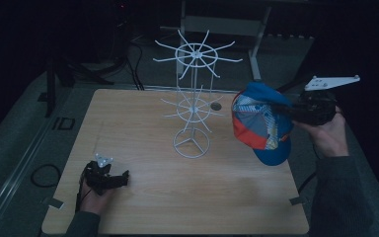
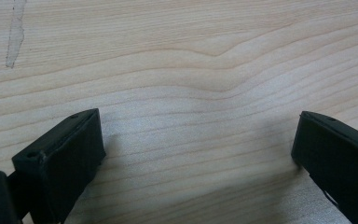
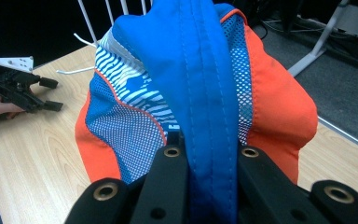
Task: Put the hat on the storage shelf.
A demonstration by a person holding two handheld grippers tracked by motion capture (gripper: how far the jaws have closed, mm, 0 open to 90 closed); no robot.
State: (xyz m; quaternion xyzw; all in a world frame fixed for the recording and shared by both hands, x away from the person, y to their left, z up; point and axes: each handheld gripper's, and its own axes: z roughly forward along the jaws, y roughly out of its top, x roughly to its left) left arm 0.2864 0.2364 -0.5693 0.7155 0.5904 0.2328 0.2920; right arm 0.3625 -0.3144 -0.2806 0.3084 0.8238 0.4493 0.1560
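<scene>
Jaws of the right tool (image 3: 206, 154) are clamped on the blue brim of a cap (image 1: 261, 121), held up above the desk's (image 1: 143, 148) right side, just beside the white wire rack (image 1: 193, 94). The cap (blue, orange, with white-striped mesh panels) hangs bunched from the grip. The left tool (image 2: 196, 154) rests low at the desk's near-left corner, jaws wide apart, holding nothing.

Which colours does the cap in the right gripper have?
The cap is blue and orange, with white-striped and mesh panels; the right gripper view shows it best.
</scene>
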